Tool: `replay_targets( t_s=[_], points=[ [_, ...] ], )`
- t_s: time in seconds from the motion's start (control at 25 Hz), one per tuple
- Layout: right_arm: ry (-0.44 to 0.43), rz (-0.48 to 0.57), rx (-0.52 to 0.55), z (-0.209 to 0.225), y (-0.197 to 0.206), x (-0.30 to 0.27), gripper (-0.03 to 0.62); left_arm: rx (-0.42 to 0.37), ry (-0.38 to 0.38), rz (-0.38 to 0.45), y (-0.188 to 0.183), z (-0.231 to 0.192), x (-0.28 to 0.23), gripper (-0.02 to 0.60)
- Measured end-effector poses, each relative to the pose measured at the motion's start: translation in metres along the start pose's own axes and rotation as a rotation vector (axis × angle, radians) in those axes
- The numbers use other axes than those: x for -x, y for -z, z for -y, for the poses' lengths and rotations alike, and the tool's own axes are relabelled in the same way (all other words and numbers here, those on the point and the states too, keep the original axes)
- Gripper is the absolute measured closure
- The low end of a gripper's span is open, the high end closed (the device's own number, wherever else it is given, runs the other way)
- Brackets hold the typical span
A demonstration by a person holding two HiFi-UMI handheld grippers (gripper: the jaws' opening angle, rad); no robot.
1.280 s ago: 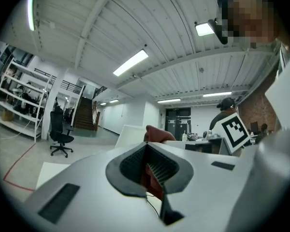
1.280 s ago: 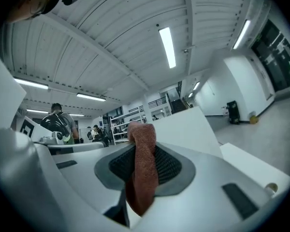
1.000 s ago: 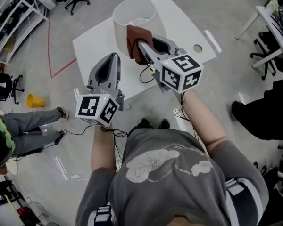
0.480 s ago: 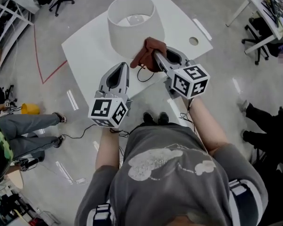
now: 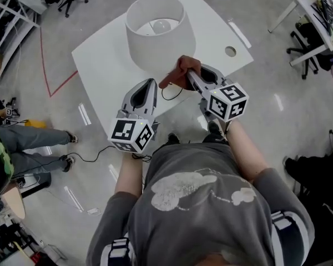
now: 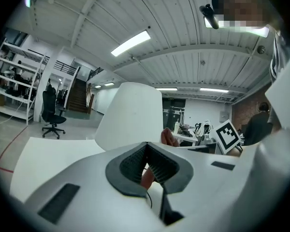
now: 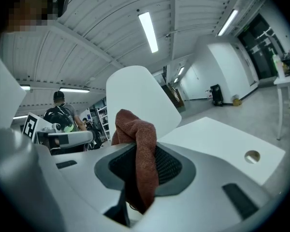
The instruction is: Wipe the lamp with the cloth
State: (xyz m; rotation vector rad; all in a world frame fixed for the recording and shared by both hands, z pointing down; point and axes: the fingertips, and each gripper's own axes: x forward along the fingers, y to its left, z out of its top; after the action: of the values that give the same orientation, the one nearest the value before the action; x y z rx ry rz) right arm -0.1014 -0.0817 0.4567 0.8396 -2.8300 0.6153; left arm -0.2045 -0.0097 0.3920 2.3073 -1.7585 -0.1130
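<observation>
My right tool (image 5: 192, 78) is clamped on the rust-red cloth (image 5: 178, 74), which bunches above the jaws and hangs down between them. The lamp (image 5: 157, 40) stands on the white desk (image 5: 102, 60), and the cloth sits just beside the near side of its shade; I cannot tell whether it touches. My left tool (image 5: 149, 85) hangs low at the desk's near edge with its jaws together on nothing.

To wipe well, I judge I should press the bunched part flat to the shade and sweep along its curve with light pressure, since a shade like this likely dents or rocks easily. The left tool could steady the lamp if it tips. A dark cable (image 5: 167, 95) loops on the desk just under the cloth, so I want to stay clear of it.
</observation>
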Motion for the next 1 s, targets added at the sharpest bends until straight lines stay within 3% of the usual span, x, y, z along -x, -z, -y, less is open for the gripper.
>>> replay_targets(
  t_s=[0.16, 0.28, 0.72, 0.84, 1.0],
  points=[
    [-0.054, -0.059, -0.002, 0.022, 0.013, 0.01, 0.503, 0.004, -0.082, 0.015, 0.004, 0.01, -0.011, 0.574],
    [-0.181, -0.056, 0.002, 0.029, -0.003, 0.022, 0.503, 0.004, -0.161, 0.028, 0.01, 0.027, -0.022, 0.574],
    [-0.564, 0.164, 0.172, -0.01, -0.141, 0.045, 0.503, -0.093, -0.366, 0.209, -0.061, 0.074, -0.015, 0.574],
    [-0.602, 0.165, 0.211, -0.007, -0.156, 0.044, 0.503, -0.107, -0.415, 0.231, -0.064, 0.096, -0.022, 0.574],
    [-0.625, 0.122, 0.213, -0.016, -0.149, 0.036, 0.503, -0.11, -0.465, 0.257, -0.065, 0.111, -0.007, 0.574]
  ],
)
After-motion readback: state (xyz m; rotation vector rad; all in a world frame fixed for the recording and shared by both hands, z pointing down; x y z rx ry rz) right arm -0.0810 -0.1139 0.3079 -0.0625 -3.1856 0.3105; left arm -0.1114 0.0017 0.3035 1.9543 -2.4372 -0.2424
